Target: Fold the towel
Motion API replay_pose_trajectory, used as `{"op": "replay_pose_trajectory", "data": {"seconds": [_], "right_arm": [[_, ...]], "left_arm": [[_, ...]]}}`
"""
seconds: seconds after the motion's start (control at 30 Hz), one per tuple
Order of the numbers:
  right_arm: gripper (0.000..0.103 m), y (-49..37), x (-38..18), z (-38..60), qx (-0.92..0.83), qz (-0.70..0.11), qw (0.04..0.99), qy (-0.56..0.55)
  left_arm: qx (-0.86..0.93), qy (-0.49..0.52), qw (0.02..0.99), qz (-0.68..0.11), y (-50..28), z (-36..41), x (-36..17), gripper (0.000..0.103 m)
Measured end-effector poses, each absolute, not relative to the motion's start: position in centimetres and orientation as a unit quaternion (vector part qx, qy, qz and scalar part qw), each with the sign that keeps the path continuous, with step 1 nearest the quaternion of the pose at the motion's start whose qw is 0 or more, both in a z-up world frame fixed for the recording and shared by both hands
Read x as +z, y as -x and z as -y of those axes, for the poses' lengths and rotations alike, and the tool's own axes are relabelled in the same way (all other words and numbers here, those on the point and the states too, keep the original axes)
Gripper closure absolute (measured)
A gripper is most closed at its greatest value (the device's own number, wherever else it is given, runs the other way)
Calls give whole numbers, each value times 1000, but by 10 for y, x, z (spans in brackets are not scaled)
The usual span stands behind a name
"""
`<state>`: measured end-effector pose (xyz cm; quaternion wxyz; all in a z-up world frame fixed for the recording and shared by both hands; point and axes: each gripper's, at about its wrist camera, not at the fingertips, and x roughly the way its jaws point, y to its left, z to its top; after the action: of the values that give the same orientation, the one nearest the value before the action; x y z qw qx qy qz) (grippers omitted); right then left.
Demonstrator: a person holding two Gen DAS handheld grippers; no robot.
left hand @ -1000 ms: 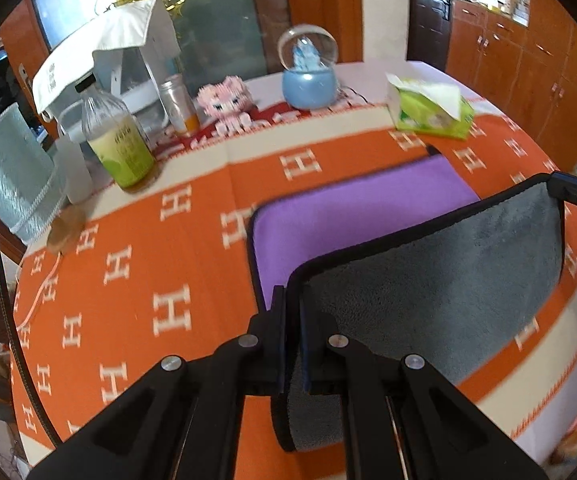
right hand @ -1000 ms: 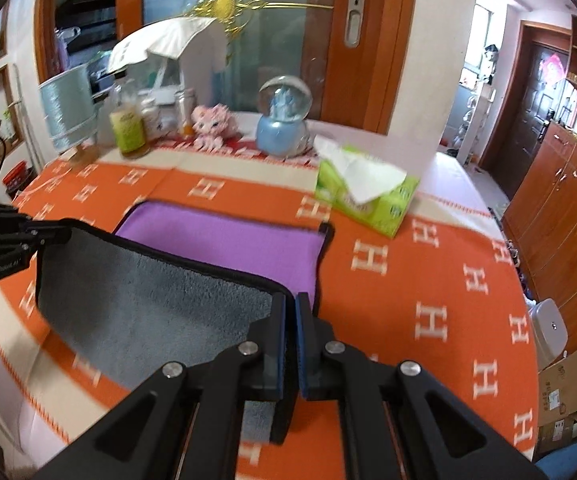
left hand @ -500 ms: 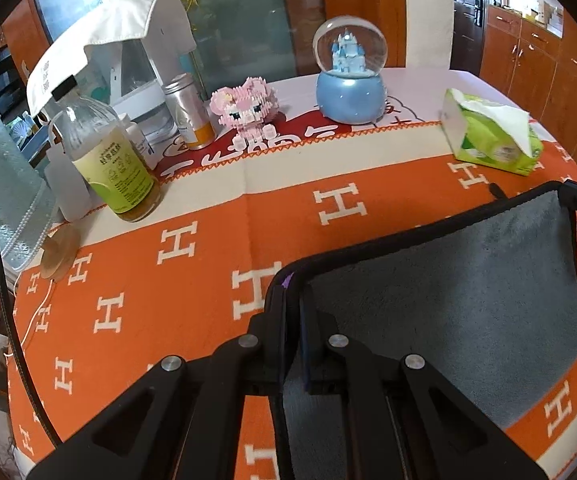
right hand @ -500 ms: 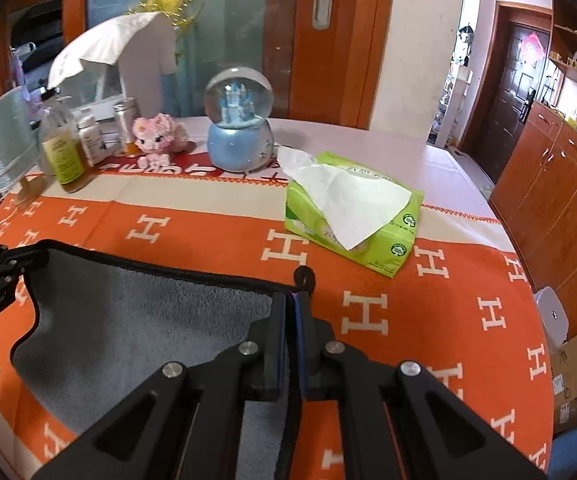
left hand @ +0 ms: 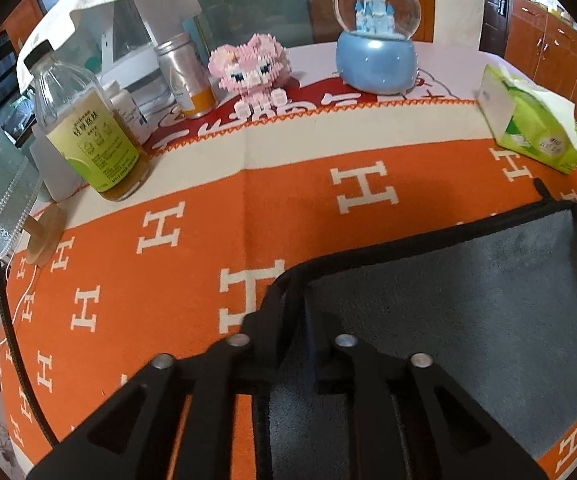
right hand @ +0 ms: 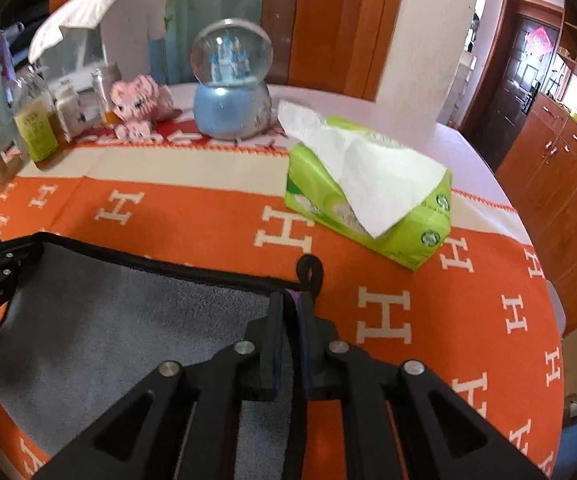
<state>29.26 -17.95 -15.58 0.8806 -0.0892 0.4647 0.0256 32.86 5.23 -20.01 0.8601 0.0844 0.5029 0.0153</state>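
On the orange H-patterned tablecloth [left hand: 296, 184] lies the towel [left hand: 468, 320], grey face up, black-trimmed far edge running between both grippers. Left gripper [left hand: 294, 304] pinches the towel's left far corner, jaws close on the hem. Right gripper [right hand: 293, 304] pinches the right far corner; a sliver of purple shows between the fingers, hanging loop [right hand: 310, 270] just beyond. Green tissue pack [right hand: 368, 200] sits near that corner. Snow globe [left hand: 376, 36], pink brick figure [left hand: 250, 68], bottle [left hand: 88, 128] stand well apart at back.
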Motion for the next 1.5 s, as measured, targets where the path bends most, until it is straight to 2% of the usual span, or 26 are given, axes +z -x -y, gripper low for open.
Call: {"op": "replay_pose_trajectory", "data": {"seconds": [0.03, 0.1, 0.17, 0.2, 0.47, 0.57, 0.83, 1.27, 1.4, 1.5], "right_arm": [[87, -293, -156, 179, 20, -467, 879, 90], [77, -293, -152, 181, 13, -464, 881, 91], [69, -290, -145, 184, 12, -459, 884, 85], [67, -288, -141, 185, 14, -457, 886, 79], [62, -277, -109, 187, 14, -460, 887, 48], [60, -269, -96, 186, 14, -461, 887, 35], [56, -243, -67, 180, 24, -461, 887, 11], [35, -179, -36, 172, 39, -462, 886, -23], [25, -158, -23, 168, 23, -456, 890, -1], [22, -145, -17, 166, 15, -454, 891, 8]], "left_arm": [[16, -81, 859, -505, -329, -53, -201, 69], [22, -73, 861, -503, -329, -54, -198, 40], [30, -59, 866, -496, -327, -57, -190, 21], [31, -52, 869, -492, -326, -58, -186, 18], [20, -9, 874, -485, -312, -63, -147, 11], [13, 9, 879, -477, -302, -63, -131, 1], [-10, 32, 888, -459, -266, -57, -90, 1], [-40, 48, 900, -432, -181, -34, -39, 1], [-56, 38, 903, -423, -159, -26, -29, 1], [-53, 24, 910, -411, -143, -20, -22, 1]]}}
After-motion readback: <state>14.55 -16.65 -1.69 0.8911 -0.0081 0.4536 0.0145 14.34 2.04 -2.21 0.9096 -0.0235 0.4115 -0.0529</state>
